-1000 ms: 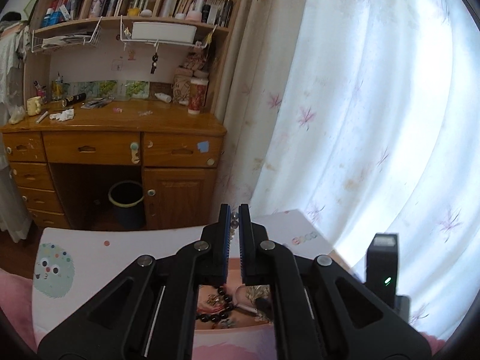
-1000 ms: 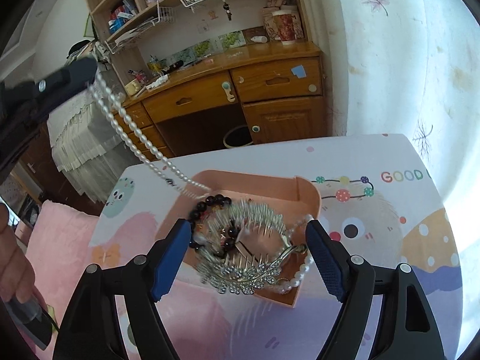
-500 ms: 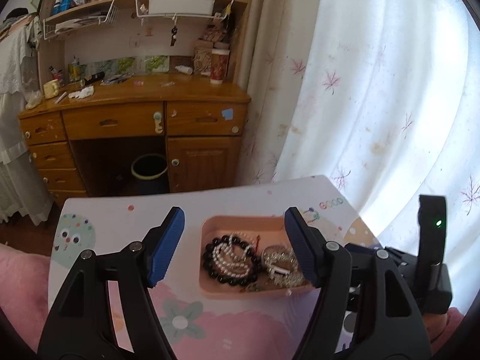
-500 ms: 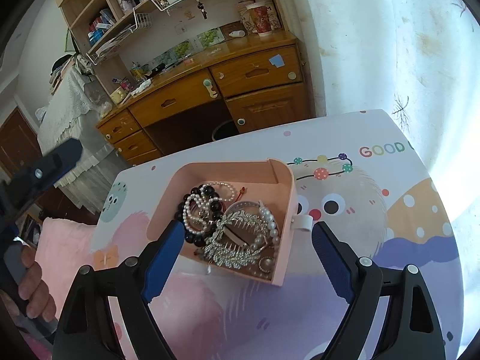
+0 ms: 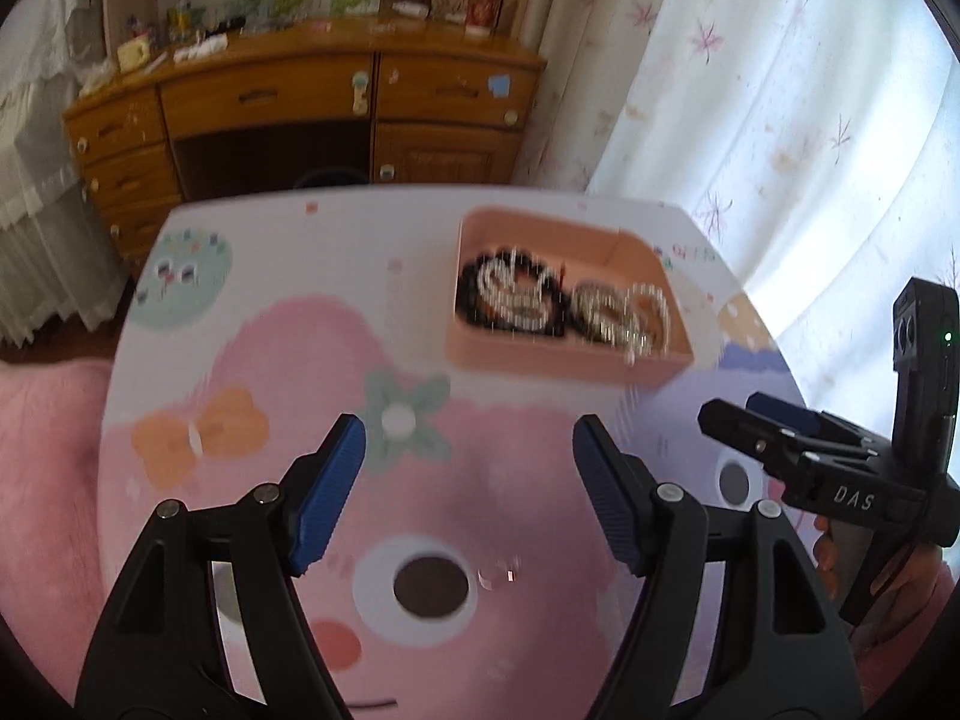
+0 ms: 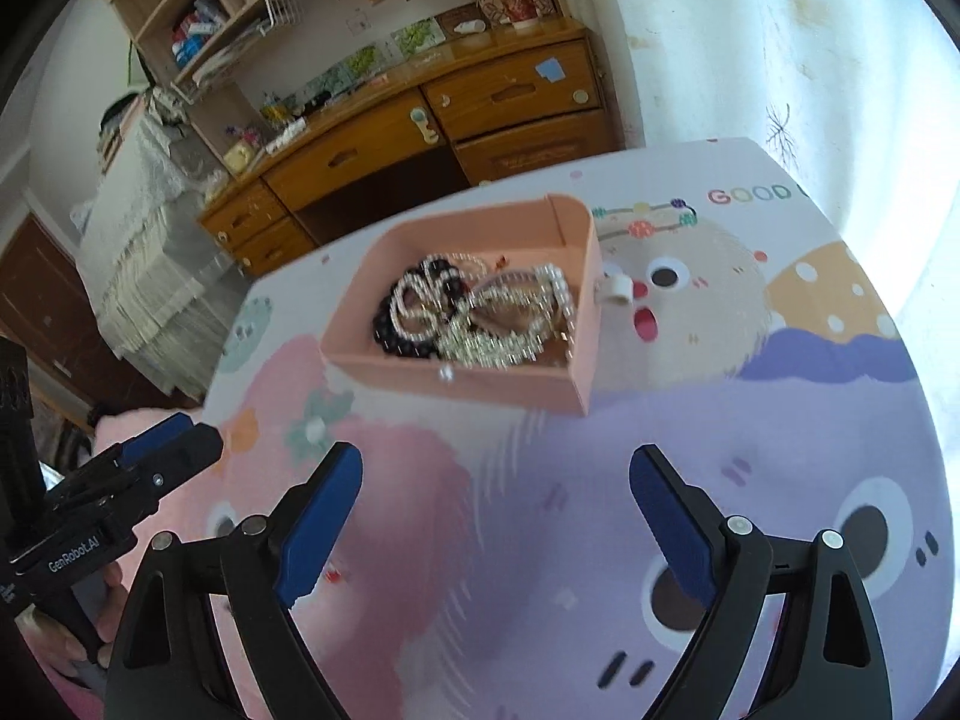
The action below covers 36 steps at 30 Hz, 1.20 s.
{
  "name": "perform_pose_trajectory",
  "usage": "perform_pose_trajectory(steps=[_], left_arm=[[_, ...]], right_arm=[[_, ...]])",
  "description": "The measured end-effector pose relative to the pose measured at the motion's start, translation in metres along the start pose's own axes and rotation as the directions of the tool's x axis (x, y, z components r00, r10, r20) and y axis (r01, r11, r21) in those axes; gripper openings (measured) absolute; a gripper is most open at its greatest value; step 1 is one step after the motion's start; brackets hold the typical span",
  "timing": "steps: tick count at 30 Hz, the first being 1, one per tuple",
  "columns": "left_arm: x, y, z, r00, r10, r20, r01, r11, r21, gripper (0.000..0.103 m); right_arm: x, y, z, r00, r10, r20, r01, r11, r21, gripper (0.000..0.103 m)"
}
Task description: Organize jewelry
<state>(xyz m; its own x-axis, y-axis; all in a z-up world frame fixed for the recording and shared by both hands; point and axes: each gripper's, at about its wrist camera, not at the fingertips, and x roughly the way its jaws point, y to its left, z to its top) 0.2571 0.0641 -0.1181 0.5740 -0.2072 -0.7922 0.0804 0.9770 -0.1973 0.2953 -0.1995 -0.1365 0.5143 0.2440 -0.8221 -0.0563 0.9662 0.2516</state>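
Note:
A pink tray (image 5: 564,360) (image 6: 456,381) sits on the cartoon-printed table. In it lie a black bead bracelet (image 6: 387,330), a white pearl necklace (image 5: 510,300) (image 6: 414,315) and a silver comb (image 5: 618,324) (image 6: 498,342). My left gripper (image 5: 468,450) is open and empty, hovering over the table well short of the tray. My right gripper (image 6: 495,474) is open and empty, also back from the tray. Each gripper shows in the other's view: the right one (image 5: 780,438) at the right, the left one (image 6: 162,444) at the left.
The table (image 6: 720,420) has a pink and purple cartoon top. A small white ring-like piece (image 6: 618,288) lies just right of the tray. A wooden desk (image 5: 300,96) with drawers stands beyond the table. A white curtain (image 5: 750,90) hangs at the right.
My left gripper was shut on the pearl necklace a second ago, then opened and dropped it into the tray. Both grippers have pulled back from the tray toward the near side.

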Motion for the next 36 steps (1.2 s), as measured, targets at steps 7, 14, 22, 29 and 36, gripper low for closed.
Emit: perform_pose_trajectory(steps=[7,14,22,29,36], left_arm=[[0.015,-0.007,-0.059,0.997,-0.022,-0.068,0.020,0.999,-0.039,0.069],[0.034,-0.021,-0.083,0.997,-0.006,-0.080,0.005,1.000,-0.010,0.055],[0.051,-0.023,-0.086,0.995,0.033,-0.090,-0.033,0.999,0.001,0.030],[0.054,-0.022,-0.086,0.996,0.032,-0.085,-0.032,0.999,-0.001,0.017],[0.055,-0.024,-0.084,0.995,0.039,-0.087,-0.039,0.999,0.003,0.005]], right_arm=[[-0.007,-0.002,-0.047,0.995,-0.035,-0.092,0.028,0.997,-0.074,0.092],[-0.013,0.006,-0.088,0.982,-0.031,-0.184,0.010,0.993,-0.114,0.092],[-0.014,0.035,-0.111,0.972,0.007,-0.233,-0.052,0.980,-0.191,0.092],[-0.013,0.038,-0.098,0.977,0.006,-0.212,-0.050,0.978,-0.203,0.092],[-0.010,0.021,-0.089,0.976,0.010,-0.217,-0.049,0.983,-0.177,0.092]])
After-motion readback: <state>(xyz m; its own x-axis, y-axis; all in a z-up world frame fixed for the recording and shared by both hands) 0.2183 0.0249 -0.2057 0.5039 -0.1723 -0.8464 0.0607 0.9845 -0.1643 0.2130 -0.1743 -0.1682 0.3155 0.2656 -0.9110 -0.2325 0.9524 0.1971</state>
